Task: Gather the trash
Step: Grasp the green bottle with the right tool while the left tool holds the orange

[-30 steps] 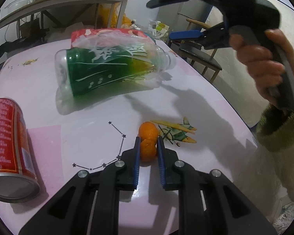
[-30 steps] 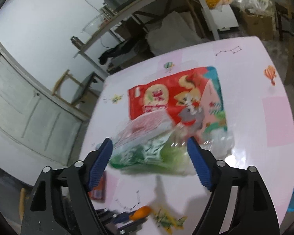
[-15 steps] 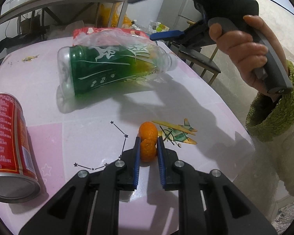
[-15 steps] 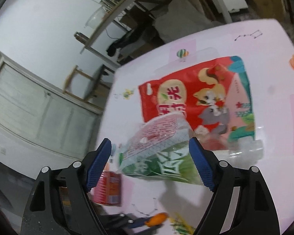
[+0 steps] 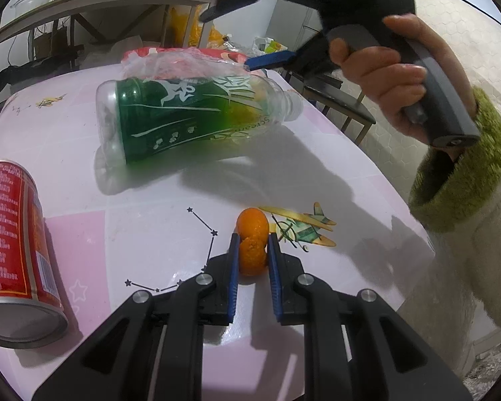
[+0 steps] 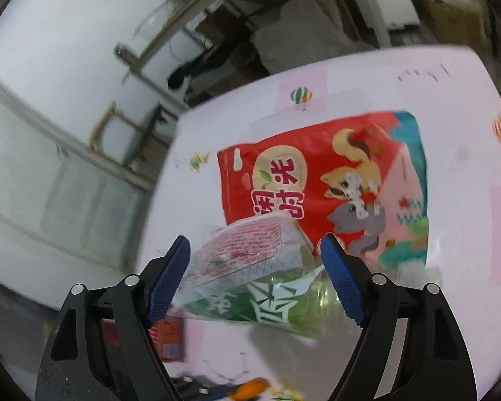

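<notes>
On the pink desk (image 5: 334,153): one green-labelled clear plastic bottle (image 5: 190,117), one red metal can (image 5: 13,244), one red snack bag (image 6: 324,180), one clear crumpled wrapper (image 6: 243,254), two orange peel pieces (image 5: 252,240).

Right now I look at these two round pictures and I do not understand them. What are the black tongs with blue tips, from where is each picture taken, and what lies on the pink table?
There is no robot here. A person holds one hand-held gripper in each hand, and each has a wide-angle camera looking along its two fingers.

The left gripper, seen from its own camera, is shut on a piece of orange peel resting on the table. The same view shows the person's right hand with the other tool.

The right gripper, in its own view, is open and holds nothing. It hangs above a green bottle lying on its side with a clear plastic wrapper on top.

Also on the table are a red snack bag and a red can on its side.
</notes>
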A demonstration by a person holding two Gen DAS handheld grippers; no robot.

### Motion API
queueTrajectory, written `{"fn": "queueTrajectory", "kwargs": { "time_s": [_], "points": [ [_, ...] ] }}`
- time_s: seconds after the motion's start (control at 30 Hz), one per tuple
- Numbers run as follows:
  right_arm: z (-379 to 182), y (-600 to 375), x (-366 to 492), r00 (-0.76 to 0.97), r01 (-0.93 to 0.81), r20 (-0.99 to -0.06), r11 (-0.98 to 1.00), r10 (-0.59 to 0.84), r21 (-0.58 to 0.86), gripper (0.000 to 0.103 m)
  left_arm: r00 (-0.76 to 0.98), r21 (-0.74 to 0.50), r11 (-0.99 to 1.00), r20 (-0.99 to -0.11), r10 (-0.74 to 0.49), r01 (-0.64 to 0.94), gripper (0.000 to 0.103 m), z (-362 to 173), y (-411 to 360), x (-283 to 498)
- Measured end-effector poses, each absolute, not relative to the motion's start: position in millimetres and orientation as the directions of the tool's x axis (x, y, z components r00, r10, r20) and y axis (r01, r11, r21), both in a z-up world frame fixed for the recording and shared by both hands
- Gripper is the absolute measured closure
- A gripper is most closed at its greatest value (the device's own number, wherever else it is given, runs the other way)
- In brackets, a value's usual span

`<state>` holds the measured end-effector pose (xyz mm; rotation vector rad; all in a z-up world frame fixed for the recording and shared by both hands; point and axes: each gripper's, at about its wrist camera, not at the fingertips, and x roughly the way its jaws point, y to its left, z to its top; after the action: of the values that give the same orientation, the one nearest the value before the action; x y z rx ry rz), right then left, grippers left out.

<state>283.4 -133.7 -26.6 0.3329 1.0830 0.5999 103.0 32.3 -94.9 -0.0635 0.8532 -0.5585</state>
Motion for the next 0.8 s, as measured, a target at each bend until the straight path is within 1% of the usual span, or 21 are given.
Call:
{"fn": "queueTrajectory", "kwargs": {
  "time_s": [0.03,0.13,0.23,0.33,0.37,0.43,0.47,0.53,0.57,0.63,0.67,0.8],
  "points": [
    [-27,-127,286,0.312,-0.315,-0.741,0.801,0.594,0.510,0.022,0.524,-0.271,0.855,-0.696,-0.491,0.442,0.088,-95,32,103],
    [-29,-113,293,0.267,-0.352,-0.782,0.812,0.563,0.465,0.020,0.523,-0.271,0.855,-0.697,-0.491,0.442,0.088,-95,32,103],
    [-35,-97,298,0.201,-0.406,-0.823,0.810,0.532,0.424,0.020,0.523,-0.270,0.855,-0.697,-0.491,0.442,0.088,-95,32,103],
    [-42,-86,296,0.180,-0.438,-0.857,0.819,0.483,0.369,0.021,0.524,-0.271,0.855,-0.696,-0.491,0.442,0.088,-95,32,102],
    [-44,-84,295,0.177,-0.442,-0.862,0.821,0.474,0.361,0.024,0.524,-0.271,0.855,-0.696,-0.491,0.442,0.088,-95,32,102],
    [-46,-85,293,0.167,-0.444,-0.862,0.817,0.478,0.367,0.037,0.524,-0.271,0.855,-0.696,-0.491,0.442,0.088,-95,32,102],
    [-46,-87,292,0.162,-0.442,-0.859,0.814,0.485,0.376,0.041,0.524,-0.271,0.855,-0.696,-0.491,0.442,0.088,-95,32,102],
    [-46,-93,290,0.159,-0.435,-0.852,0.810,0.500,0.394,0.058,0.524,-0.271,0.855,-0.696,-0.491,0.442,0.088,-95,32,102],
    [-45,-92,290,0.158,-0.431,-0.849,0.808,0.505,0.400,0.061,0.525,-0.271,0.855,-0.696,-0.491,0.441,0.088,-95,32,102],
    [-44,-95,287,0.162,-0.425,-0.840,0.805,0.518,0.414,0.074,0.525,-0.271,0.855,-0.695,-0.491,0.441,0.088,-95,32,102],
    [-43,-97,286,0.163,-0.424,-0.836,0.803,0.523,0.419,0.078,0.521,-0.276,0.851,-0.693,-0.499,0.447,0.088,-95,32,102],
    [-39,-104,280,0.179,-0.421,-0.811,0.789,0.557,0.448,0.084,0.523,-0.277,0.852,-0.692,-0.497,0.444,0.088,-95,32,103]
  ]
}}
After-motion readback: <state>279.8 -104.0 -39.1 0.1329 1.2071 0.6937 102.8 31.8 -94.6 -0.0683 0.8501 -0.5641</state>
